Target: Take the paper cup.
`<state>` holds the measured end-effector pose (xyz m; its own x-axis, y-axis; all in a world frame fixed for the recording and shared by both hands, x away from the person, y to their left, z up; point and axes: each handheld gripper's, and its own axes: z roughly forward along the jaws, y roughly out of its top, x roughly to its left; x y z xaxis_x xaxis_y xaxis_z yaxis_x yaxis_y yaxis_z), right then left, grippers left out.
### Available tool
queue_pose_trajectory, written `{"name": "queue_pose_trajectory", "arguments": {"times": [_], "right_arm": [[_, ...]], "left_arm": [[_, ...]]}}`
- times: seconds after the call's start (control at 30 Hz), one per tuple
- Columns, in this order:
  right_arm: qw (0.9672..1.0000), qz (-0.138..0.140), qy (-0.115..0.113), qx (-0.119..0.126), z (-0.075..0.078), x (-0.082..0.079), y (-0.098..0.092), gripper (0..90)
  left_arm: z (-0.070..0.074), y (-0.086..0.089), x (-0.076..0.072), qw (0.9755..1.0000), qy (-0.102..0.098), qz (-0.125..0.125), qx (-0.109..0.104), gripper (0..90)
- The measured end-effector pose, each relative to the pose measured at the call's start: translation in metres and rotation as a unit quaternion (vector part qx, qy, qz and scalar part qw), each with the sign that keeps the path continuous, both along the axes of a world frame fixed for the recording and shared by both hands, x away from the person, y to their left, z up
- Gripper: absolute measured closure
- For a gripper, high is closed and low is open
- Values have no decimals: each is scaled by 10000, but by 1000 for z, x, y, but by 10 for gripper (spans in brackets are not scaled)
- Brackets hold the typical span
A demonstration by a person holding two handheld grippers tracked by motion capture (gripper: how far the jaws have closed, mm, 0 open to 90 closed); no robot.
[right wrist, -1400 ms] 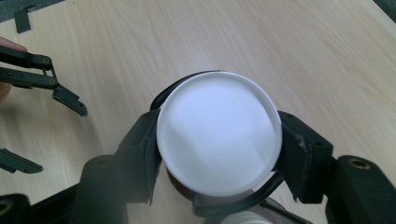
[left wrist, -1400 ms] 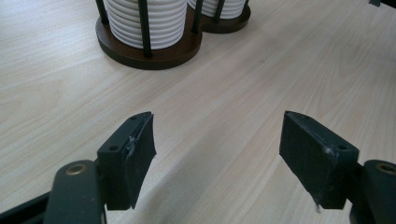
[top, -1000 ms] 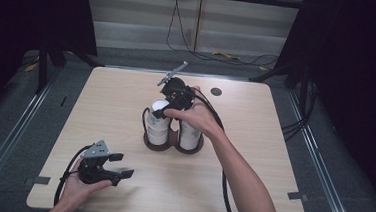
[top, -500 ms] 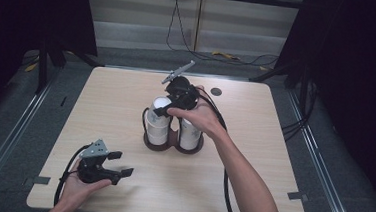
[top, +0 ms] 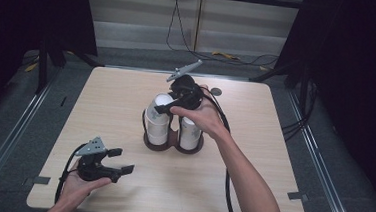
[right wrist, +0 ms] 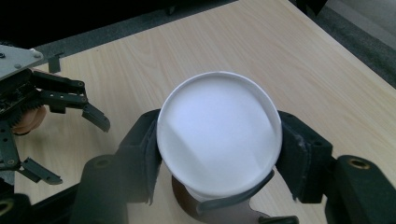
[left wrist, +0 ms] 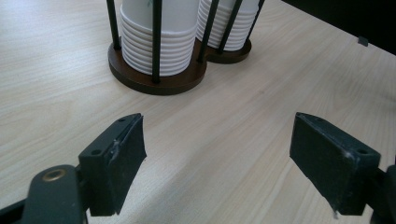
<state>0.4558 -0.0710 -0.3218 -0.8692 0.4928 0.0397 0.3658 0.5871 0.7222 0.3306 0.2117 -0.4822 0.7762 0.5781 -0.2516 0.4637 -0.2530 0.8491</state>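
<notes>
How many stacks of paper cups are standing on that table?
2. The left stack and the right stack stand side by side in the dark holder at mid-table. The right gripper holds the left stack's top cup.

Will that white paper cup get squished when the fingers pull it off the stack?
Probably a little: the paper cup looks thin, and the right gripper clamps both sides. It seems light, so it should lift easily. Nested in the stack, it might stick to the next cup.
</notes>
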Motion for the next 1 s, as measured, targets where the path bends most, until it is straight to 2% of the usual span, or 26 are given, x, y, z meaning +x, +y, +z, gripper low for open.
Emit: {"name": "queue_pose_trajectory", "arguments": {"times": [0.27,0.4,0.53,0.7,0.77,0.83,1.0], "right_arm": [[9997,-58,-61,223,4,-5,-10,381],[9994,-13,-116,337,7,-15,-17,381],[9990,-13,-123,439,6,-21,-21,382],[9979,34,-108,639,4,-31,-27,382],[9976,40,-112,675,3,-33,-28,382],[9968,48,-98,788,1,-39,-31,382],[9958,66,-71,906,-6,-48,-34,382]], "left_arm": [[2,-3,2,10000,61,27,-36,187],[4,-7,4,9999,69,-110,-16,186],[9,-8,6,9999,44,-138,-58,186],[28,-7,9,9997,-117,-120,-183,185],[30,-8,10,9996,-156,-125,-199,184],[36,-13,13,9994,-245,-182,-182,184],[44,-24,16,9989,-324,-269,-214,177]]}}
